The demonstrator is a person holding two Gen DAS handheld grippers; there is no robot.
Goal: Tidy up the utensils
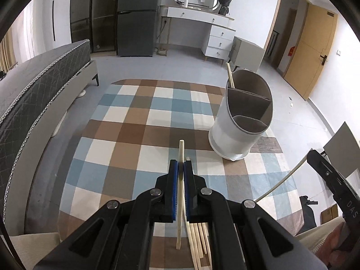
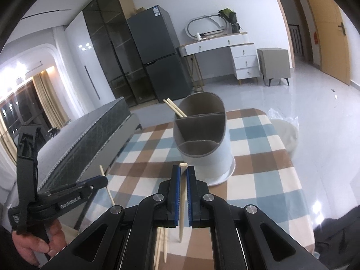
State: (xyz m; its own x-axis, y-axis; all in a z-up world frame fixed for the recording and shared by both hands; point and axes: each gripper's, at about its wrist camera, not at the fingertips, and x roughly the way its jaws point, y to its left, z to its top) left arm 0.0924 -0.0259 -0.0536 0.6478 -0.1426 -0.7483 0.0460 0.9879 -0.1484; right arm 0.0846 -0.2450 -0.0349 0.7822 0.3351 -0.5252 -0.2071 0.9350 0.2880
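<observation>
My left gripper (image 1: 180,165) is shut on a pale wooden chopstick (image 1: 180,153), held above the checked tablecloth (image 1: 135,121). My right gripper (image 2: 182,171) is shut on another chopstick (image 2: 182,193), just in front of the white three-part utensil holder (image 2: 202,135). The holder (image 1: 243,117) stands at the table's right side in the left wrist view, with chopsticks (image 2: 174,108) leaning in its far compartment. Several loose chopsticks (image 1: 199,236) lie on the cloth under my left gripper. The left gripper (image 2: 99,181) with its chopstick also shows in the right wrist view.
A grey bed (image 1: 33,90) runs along the left of the table. A dark fridge (image 1: 135,15), a white dresser (image 1: 202,22) and a grey nightstand (image 1: 247,51) stand at the far wall. The right gripper's body (image 1: 333,175) shows at the right edge.
</observation>
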